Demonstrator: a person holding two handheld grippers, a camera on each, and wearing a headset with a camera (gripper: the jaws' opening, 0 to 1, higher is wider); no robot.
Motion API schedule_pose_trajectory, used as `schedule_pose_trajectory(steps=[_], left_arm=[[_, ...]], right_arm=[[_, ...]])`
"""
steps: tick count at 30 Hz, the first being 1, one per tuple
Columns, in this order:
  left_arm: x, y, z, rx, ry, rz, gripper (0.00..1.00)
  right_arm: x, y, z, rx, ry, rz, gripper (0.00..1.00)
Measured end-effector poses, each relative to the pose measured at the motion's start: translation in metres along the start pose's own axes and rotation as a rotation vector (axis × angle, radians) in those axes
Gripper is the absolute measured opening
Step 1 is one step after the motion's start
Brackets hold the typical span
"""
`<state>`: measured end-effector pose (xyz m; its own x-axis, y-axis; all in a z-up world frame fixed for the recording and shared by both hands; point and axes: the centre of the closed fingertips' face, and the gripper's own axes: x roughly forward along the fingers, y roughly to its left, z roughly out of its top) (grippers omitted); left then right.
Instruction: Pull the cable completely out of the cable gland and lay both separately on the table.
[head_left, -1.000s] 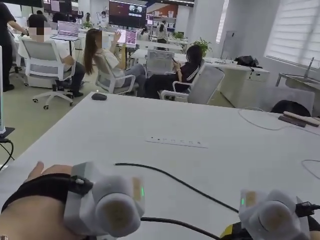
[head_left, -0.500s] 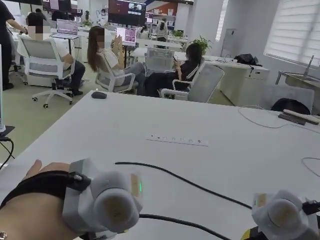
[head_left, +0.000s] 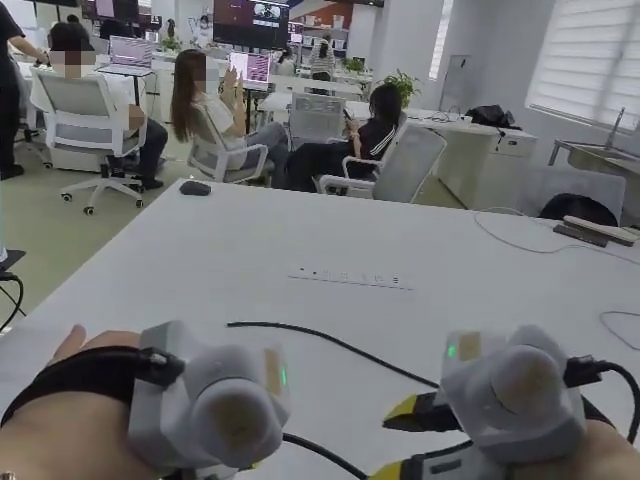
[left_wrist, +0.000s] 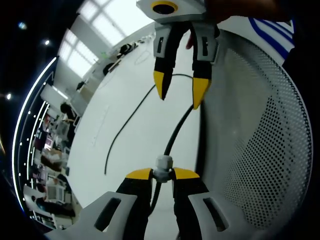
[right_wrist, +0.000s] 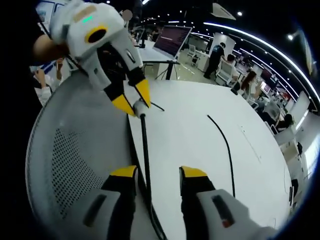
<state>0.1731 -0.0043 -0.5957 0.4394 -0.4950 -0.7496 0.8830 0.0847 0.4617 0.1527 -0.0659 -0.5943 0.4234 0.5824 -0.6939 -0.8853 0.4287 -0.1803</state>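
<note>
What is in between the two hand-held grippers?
A black cable, in both gripper views. It runs from the white cable gland pinched in the left hand-held gripper to between the open jaws of the right hand-held gripper.

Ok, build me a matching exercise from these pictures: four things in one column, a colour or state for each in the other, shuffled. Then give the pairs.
Things:
1. gland
2. cable
3. right tongs
4. table

States:
a. white, lies under the cable
b. open, one jaw on each side of the cable
c. black, runs out of the gland
d. clamped in the left tongs

Pairs: 1-d, 2-c, 3-b, 4-a
</note>
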Motion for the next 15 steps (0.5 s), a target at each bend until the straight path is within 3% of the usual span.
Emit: schedule_pose_trajectory(steps=[3,7,9,12,15], left_arm=[[-0.002,-0.001,0.005,0.008,-0.006,0.002,0.16],[-0.002,-0.007,0.012,0.026,-0.014,-0.007,0.16],[-0.001,-0.008,0.015,0.033,-0.019,-0.009,0.16],[-0.002,-0.009,0.016,0.041,-0.018,-0.011,0.16],[-0.001,-0.007,0.015,0.046,-0.019,-0.008,0.16]], right_arm=[[0.012,0.011,0.022,-0.01,-0.049,0.022,0.28],[0.024,0.017,0.031,-0.018,-0.058,0.034,0.23],[0.028,0.018,0.032,-0.033,-0.052,0.04,0.18],[0.026,0.016,0.027,-0.06,-0.033,0.033,0.03],[0.024,0.015,0.024,-0.044,-0.031,0.046,0.03]])
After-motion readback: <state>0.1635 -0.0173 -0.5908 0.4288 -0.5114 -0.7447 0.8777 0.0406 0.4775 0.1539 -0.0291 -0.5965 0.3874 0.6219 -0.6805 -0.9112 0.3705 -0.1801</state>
